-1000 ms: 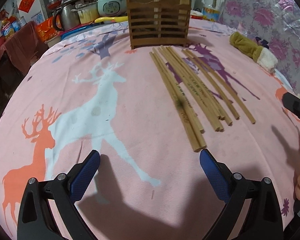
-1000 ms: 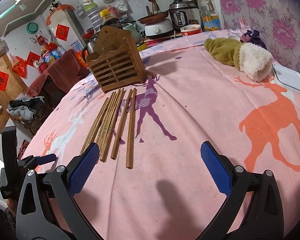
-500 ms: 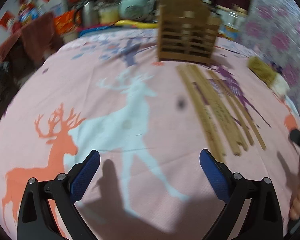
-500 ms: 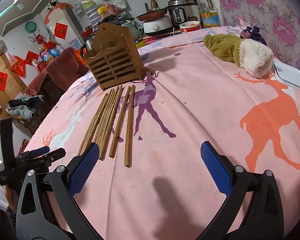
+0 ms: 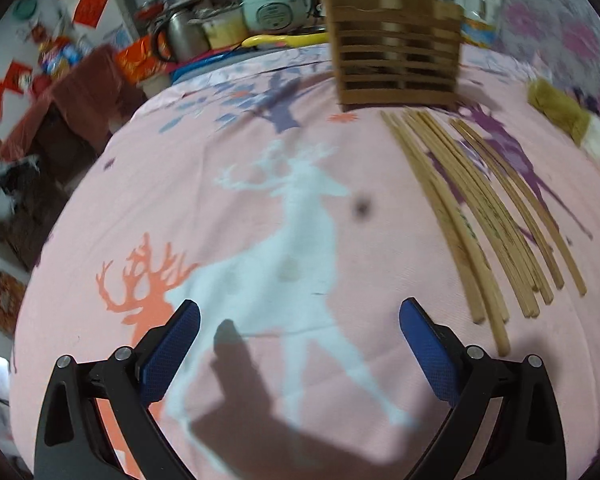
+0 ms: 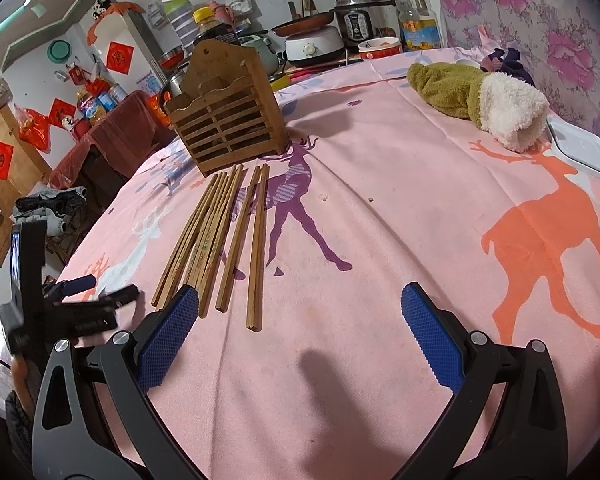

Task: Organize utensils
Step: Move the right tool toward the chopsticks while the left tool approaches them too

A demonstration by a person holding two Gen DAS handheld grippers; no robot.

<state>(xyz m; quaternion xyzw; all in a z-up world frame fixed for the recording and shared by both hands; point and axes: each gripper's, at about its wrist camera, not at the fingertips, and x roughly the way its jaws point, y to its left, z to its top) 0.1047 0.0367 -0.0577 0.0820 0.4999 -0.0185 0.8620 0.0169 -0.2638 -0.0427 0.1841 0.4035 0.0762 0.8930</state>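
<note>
Pink deer-print tablecloth [image 6: 380,240] bears chopsticks [image 6: 220,236] before a wooden holder [image 6: 224,128]; both jaws gape empty.

Pink deer-print tablecloth [image 6: 400,240] under loose chopsticks [image 6: 216,236], slatted wooden holder [image 6: 224,120], green plush toy [image 6: 476,100], white tray [image 6: 584,152].
</note>
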